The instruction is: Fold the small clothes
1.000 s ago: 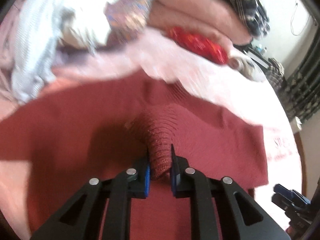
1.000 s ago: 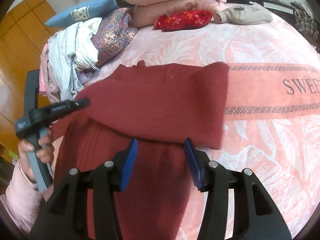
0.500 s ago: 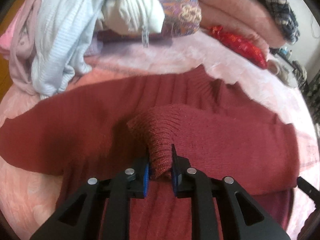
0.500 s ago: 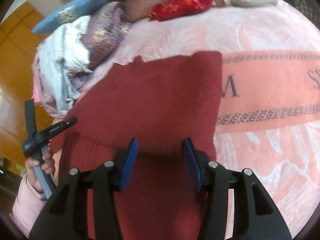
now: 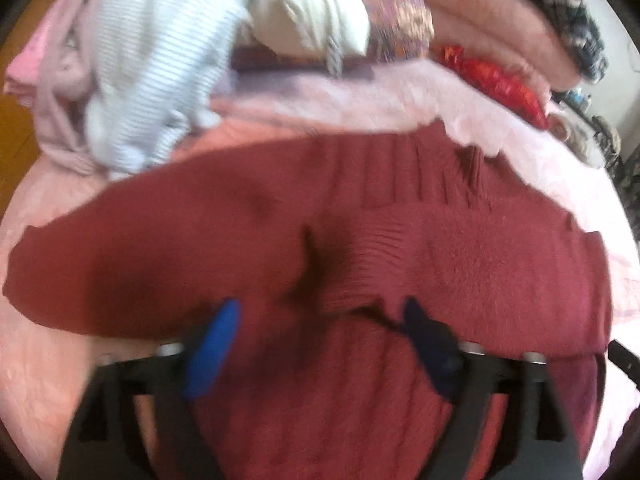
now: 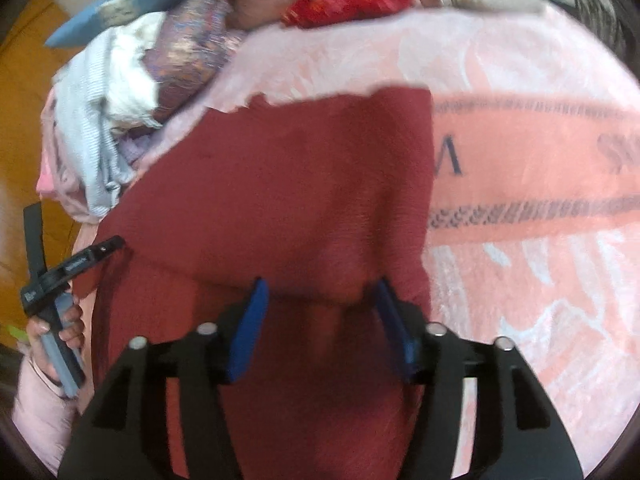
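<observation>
- Dark red sweater is lying flat on the pink blanket, one sleeve folded across the body; its ribbed cuff is resting on the knit just ahead of the left gripper.
- Left gripper is hovering over the sweater with its jaws spread wide, gripping nothing; the cuff is sitting between the blue pads but apart from both.
- Right gripper is also gaping wide and empty, hanging above the folded edge in the middle of the sweater.
- Pile of loose laundry is crowding the far-left edge of the sweater: a striped white garment, a cream piece and a patterned purple cushion.
- Folded pink blankets are stacking up behind, with a red patterned pouch lying at their base, well apart from the sweater.
- Blue pillow is poking out behind the laundry pile.
- Person's left hand is showing at the edge of the right wrist view, wrapping the other tool's handle.
- Both views are smearing with motion blur; knit detail and gripper fingers are reading soft.
- Blanket lettering is being cut off by the sweater's edge; only stray letters are readable.
- Sweater's near hem is hiding under the gripper bodies in both views.
</observation>
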Motion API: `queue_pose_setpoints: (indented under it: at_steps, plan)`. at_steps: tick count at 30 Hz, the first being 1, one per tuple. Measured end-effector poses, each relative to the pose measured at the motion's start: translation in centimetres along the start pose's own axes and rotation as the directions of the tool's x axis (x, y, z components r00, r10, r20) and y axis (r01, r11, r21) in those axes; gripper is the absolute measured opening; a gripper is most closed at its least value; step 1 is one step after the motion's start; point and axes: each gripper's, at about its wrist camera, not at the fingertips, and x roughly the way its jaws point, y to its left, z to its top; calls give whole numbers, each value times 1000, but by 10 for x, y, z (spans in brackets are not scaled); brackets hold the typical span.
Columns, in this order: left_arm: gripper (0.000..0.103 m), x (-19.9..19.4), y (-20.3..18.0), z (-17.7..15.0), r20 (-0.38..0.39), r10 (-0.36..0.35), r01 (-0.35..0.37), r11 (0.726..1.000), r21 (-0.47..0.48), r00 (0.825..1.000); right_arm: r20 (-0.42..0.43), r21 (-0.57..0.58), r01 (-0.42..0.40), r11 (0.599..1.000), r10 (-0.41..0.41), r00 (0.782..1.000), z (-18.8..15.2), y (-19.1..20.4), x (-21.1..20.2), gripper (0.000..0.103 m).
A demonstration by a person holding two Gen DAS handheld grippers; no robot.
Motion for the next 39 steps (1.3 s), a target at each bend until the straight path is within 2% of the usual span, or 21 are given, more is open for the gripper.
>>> queue_pose_setpoints:
  at_steps: [3,5,9,13,20,27,32,36,37,38,39]
  plan:
    - [97,-22,48,-4,8,11,-11,1000,-25,1000,24,-55,-13,998,14,1000,-11,25,-19,73]
    - [98,-30,87,-5,0,49,-49,997,-66,999,21,-91,-13,996,15,1000,-20,40,-24,80]
    - [98,-35,161,-3,-21,152,-154,978,-143,988,-5,-147,-4,989,4,1000,-33,68,-21,80]
    - [98,-38,236,-1,-45,249,-253,940,-229,967,-46,-158,-41,987,34,998,-47,88,-9,81]
    - [98,-25,325,1,-102,300,-316,889,-331,949,-91,-180,-51,982,35,995,-62,109,12,81]
    - [98,-6,362,0,-147,340,-370,859,-354,929,-119,-184,-64,981,42,992,-71,116,20,81]
    - [98,12,378,-4,-179,310,-356,854,-379,934,-134,-177,-60,982,36,990,-76,117,27,81]
    - [97,22,380,-7,-158,286,-327,854,-405,945,-143,-181,-58,982,32,989,-80,119,30,81]
    - [95,22,379,-8,-151,284,-321,854,-410,947,-144,-187,-54,981,27,989,-82,120,31,81]
    - [80,22,377,-8,-144,270,-306,859,-412,952,-144,-191,-51,980,23,989,-83,120,31,81]
    - [70,21,374,-6,-132,242,-275,871,-406,961,-144,-191,-50,980,23,989,-84,120,31,81]
